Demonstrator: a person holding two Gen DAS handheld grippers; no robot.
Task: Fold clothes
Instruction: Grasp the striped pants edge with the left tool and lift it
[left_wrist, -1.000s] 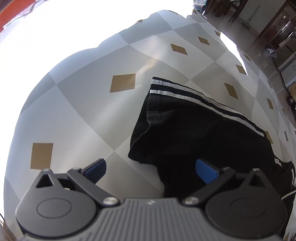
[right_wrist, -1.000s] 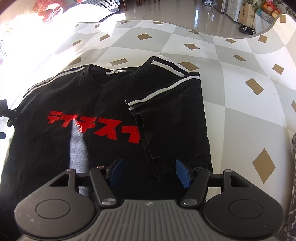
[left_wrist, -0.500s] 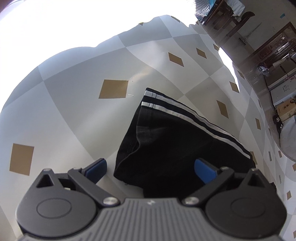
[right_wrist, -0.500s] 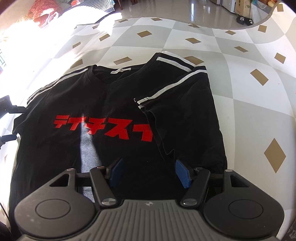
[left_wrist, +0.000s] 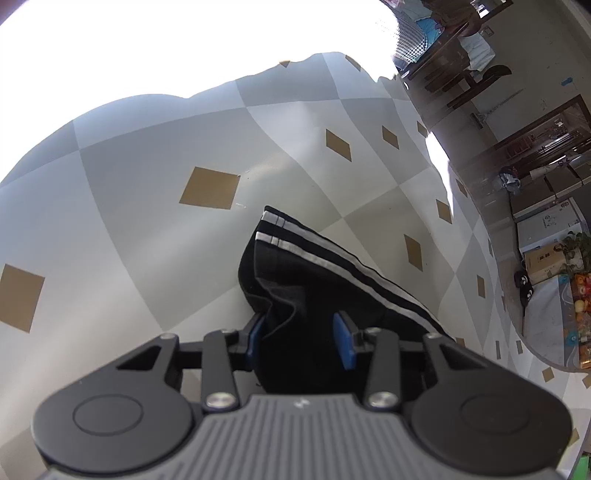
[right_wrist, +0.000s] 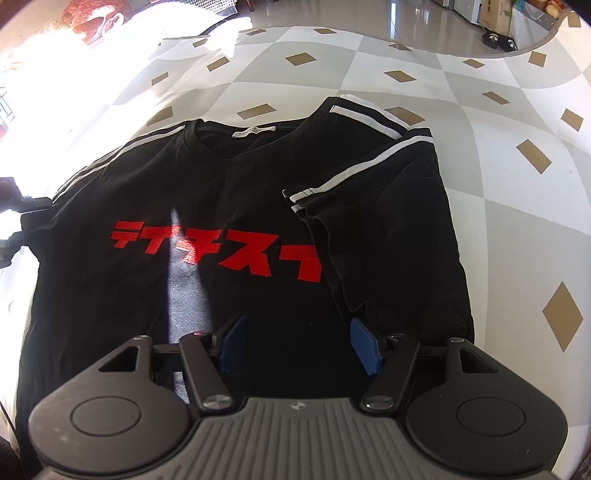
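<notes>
A black T-shirt (right_wrist: 240, 206) with red lettering and white shoulder stripes lies face up on the checked tablecloth. Its right sleeve (right_wrist: 354, 192) is folded in over the chest. The left sleeve (left_wrist: 295, 280) is bunched between the blue pads (left_wrist: 255, 332) of my left gripper (left_wrist: 299, 338), whose jaws are closing on the fabric. In the right wrist view, that gripper (right_wrist: 18, 221) shows at the shirt's left edge. My right gripper (right_wrist: 298, 343) stands open over the shirt's lower front, just below the lettering, with nothing pinched between its pads.
The tablecloth (right_wrist: 498, 155) of grey and white squares with tan diamonds spreads around the shirt. Bright sunlight washes out the far left (right_wrist: 55, 92). Beyond the table's edge are a tiled floor, boxes (left_wrist: 543, 262) and furniture.
The left gripper's jaws have narrowed from wide apart to gathering the sleeve, which is now bunched and pulled closer. The right gripper has stayed open over the shirt.
</notes>
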